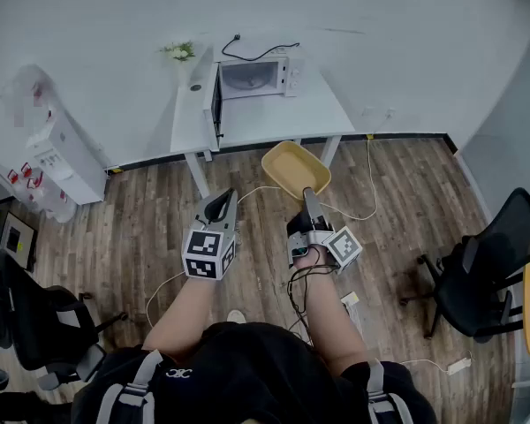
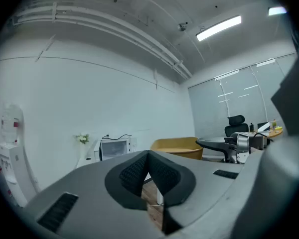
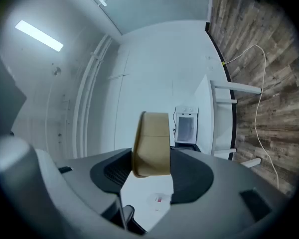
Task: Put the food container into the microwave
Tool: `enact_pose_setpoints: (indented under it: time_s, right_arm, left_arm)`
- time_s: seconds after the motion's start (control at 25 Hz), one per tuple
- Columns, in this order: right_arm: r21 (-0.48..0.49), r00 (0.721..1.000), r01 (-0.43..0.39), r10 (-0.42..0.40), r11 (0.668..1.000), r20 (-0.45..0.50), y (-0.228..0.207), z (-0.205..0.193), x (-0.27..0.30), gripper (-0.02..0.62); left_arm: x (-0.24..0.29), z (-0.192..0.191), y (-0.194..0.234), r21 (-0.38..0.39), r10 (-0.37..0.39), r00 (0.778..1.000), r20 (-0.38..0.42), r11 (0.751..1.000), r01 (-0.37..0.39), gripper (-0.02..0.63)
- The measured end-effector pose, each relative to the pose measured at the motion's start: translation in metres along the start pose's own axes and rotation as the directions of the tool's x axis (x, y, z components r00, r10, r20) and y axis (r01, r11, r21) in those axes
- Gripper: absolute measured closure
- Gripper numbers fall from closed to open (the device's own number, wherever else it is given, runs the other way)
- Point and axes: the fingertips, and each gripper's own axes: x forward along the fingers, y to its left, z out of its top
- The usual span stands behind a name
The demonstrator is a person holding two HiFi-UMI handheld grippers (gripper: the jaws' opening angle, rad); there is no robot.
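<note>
A tan food container (image 1: 296, 168) is held in the air in front of me, above the wooden floor. My right gripper (image 1: 311, 198) is shut on its near rim; in the right gripper view the container (image 3: 152, 143) stands edge-on between the jaws. My left gripper (image 1: 219, 207) is shut with nothing in it, its pads (image 2: 148, 176) pressed together, to the left of the container (image 2: 177, 146). The white microwave (image 1: 252, 77) sits on a white table (image 1: 247, 122) ahead, its door (image 1: 215, 104) swung open to the left. The microwave (image 2: 114, 147) also shows in the left gripper view.
A small flower vase (image 1: 180, 53) stands left of the microwave. A water dispenser (image 1: 57, 144) is at the far left. Black office chairs stand at the left (image 1: 35, 321) and right (image 1: 481, 272). Cables (image 1: 362, 203) trail over the floor near the table's legs.
</note>
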Motion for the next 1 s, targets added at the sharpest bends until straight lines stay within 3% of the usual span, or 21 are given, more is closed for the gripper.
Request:
enact_pose_setpoints:
  time_s: [0.12,0.28,0.48,1.0]
  right_arm:
    - [-0.003,1.000,0.004,-0.004,1.000,-0.001,-0.001,-0.001,0.000,0.367]
    - [-0.018,1.000,-0.001,0.001,1.000,-0.007,-0.002,-0.006,0.007,0.367]
    - [-0.017,1.000,-0.013,0.013,1.000,-0.010,-0.003,-0.018,0.026,0.364]
    - [-0.034,0.999,-0.007,0.009,0.999,0.053,-0.018,-0.070,0.073,0.360]
  left_arm:
    - [0.001,0.000,0.000,-0.017,-0.006,1.000,0.001,1.000,0.006,0.606]
    - [0.004,0.001,0.005,0.029,-0.001,1.000,0.008,1.000,0.000,0.606]
    - [0.013,0.001,0.023,0.006,-0.021,1.000,0.015,1.000,0.021,0.606]
    - [0.027,-0.011,0.103,-0.031,-0.090,0.995,0.033,0.995,0.091,0.606]
